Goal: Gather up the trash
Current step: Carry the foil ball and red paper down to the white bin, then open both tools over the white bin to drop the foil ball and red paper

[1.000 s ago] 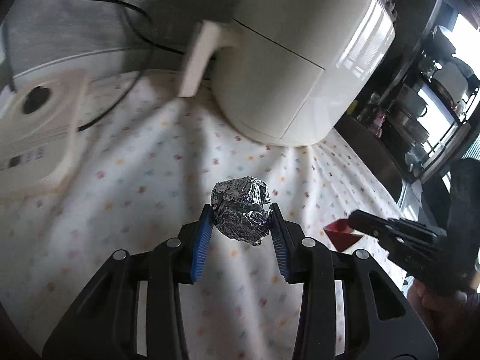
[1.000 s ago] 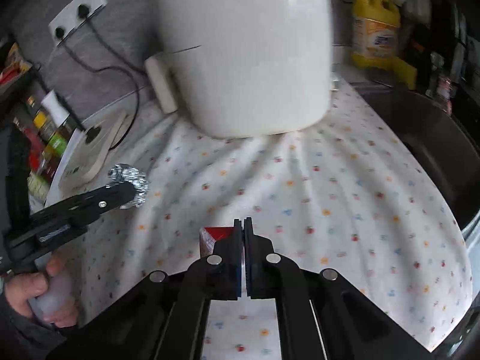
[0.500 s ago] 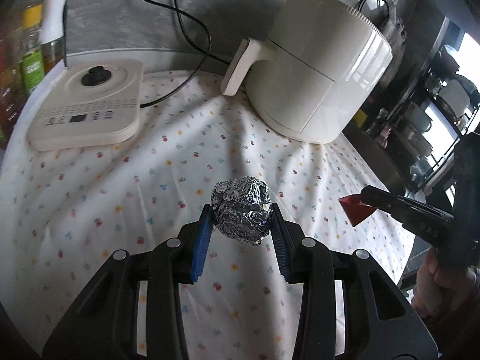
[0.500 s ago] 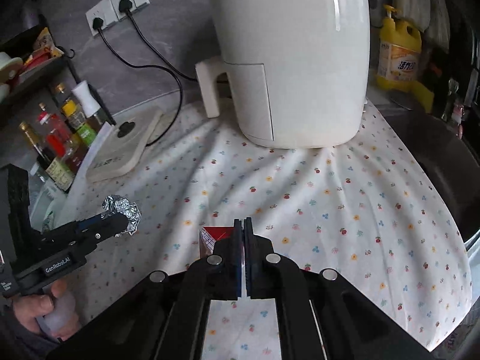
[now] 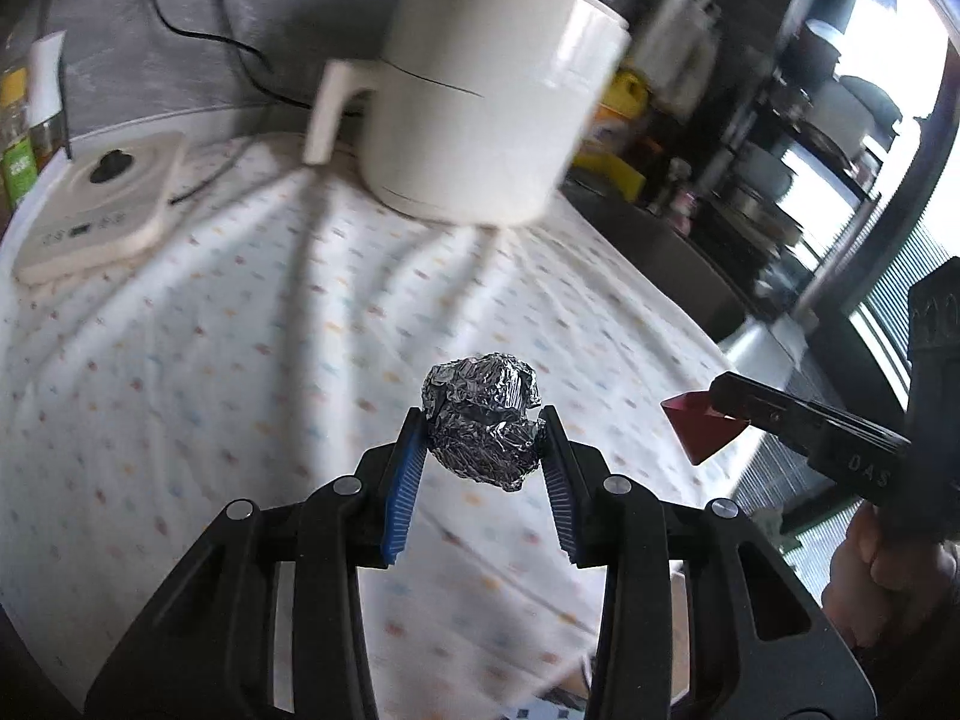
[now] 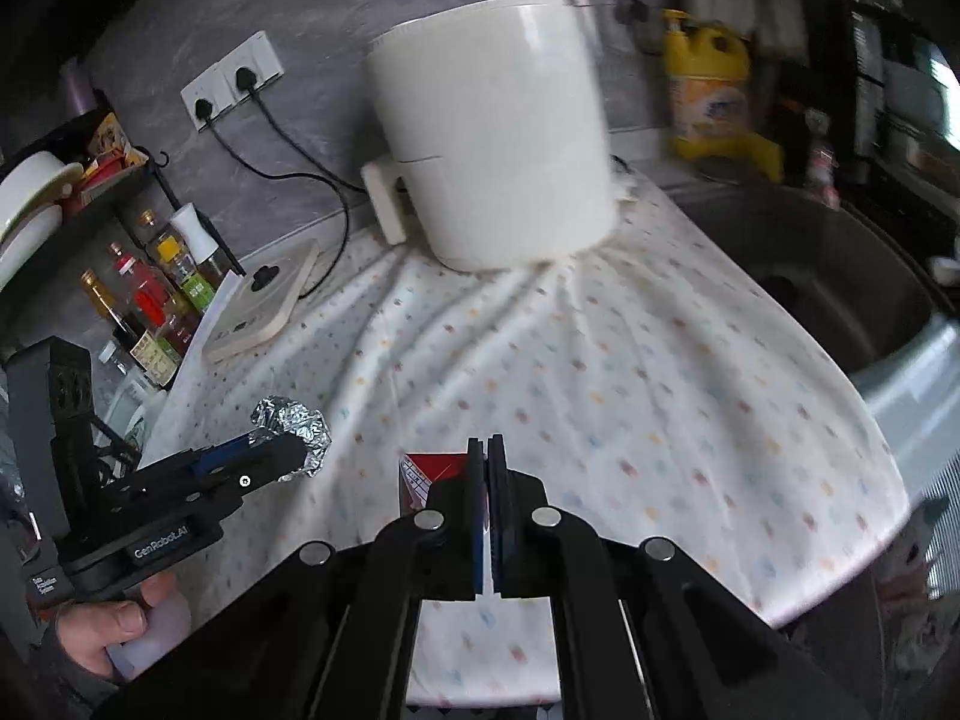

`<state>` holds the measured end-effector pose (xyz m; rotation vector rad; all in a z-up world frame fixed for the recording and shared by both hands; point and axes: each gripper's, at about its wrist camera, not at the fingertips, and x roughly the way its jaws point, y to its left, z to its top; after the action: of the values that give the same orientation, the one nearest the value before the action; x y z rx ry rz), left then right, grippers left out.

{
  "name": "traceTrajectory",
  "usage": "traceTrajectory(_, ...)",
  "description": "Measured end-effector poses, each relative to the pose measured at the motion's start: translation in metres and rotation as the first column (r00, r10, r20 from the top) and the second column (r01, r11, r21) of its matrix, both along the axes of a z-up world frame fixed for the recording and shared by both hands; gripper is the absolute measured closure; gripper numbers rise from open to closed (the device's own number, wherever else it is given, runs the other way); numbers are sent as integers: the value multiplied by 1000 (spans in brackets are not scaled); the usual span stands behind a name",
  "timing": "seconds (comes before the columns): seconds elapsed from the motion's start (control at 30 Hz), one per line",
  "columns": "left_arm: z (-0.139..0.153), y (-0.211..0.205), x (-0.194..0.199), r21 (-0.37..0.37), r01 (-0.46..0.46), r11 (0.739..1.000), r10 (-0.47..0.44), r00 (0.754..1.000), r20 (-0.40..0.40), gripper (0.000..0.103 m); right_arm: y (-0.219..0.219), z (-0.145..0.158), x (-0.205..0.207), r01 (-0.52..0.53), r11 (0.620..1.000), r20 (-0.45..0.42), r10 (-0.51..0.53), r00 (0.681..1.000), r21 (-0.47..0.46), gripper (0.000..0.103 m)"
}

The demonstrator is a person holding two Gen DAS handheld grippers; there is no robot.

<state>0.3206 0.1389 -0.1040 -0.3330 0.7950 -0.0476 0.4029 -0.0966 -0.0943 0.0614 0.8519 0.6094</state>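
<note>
Both grippers have pulled back from the counter over the last second: the air fryer sits further off now, and the near edge of the dotted tablecloth has come into the right wrist view. Grips look unchanged. Left to right: condiment bottles on the rack at far left, flat white appliance with a knob beside them, fryer at the back, yellow detergent jug and the dark sink on the right. Left gripper pinches the foil ball between its blue pads, held up off the cloth near its front left edge. Foil is very light and crushable, surface is crinkled so it shouldn't slip; grip across the widest part as now, more squeeze only deforms it. Right gripper has its jaws pressed nearly flat together on the red wrapper, a thin piece with a corner sticking out left of the tips, also clear of the cloth. That one's flimsy and near weightless, probably glossy, so I'd expect it to slide or flutter if the pinch eases; hold deep on the sheet, not at the edge. No bin visible in either view, can't tell where these go. Frames are motion-blurred.
</note>
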Motion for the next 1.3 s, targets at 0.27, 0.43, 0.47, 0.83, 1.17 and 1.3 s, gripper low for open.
traceTrajectory(0.27,-11,-76,-21,-5,78,997,-78,997,-23,65,-95,-18,-41,88,996,-36,-89,995,-27,100)
traceTrajectory(0.43,-18,-118,-32,-8,123,992,-123,992,-37,65,-144,-32,-61,139,989,-65,-142,988,-41,100)
traceTrajectory(0.47,-19,-126,-33,-10,134,991,-134,990,-38,65,-152,-35,-65,147,988,-71,-150,986,-44,100)
traceTrajectory(0.83,-49,-202,-56,-29,225,974,-226,970,-91,65,-226,-62,-104,232,971,-83,-237,968,-58,41)
traceTrajectory(1.17,-71,-260,-66,-39,332,942,-334,931,-150,65,-281,-72,-131,318,946,-97,-322,942,-60,42)
traceTrajectory(1.3,-76,-282,-69,-44,383,923,-385,908,-166,64,-305,-75,-144,365,929,-101,-369,924,-54,42)
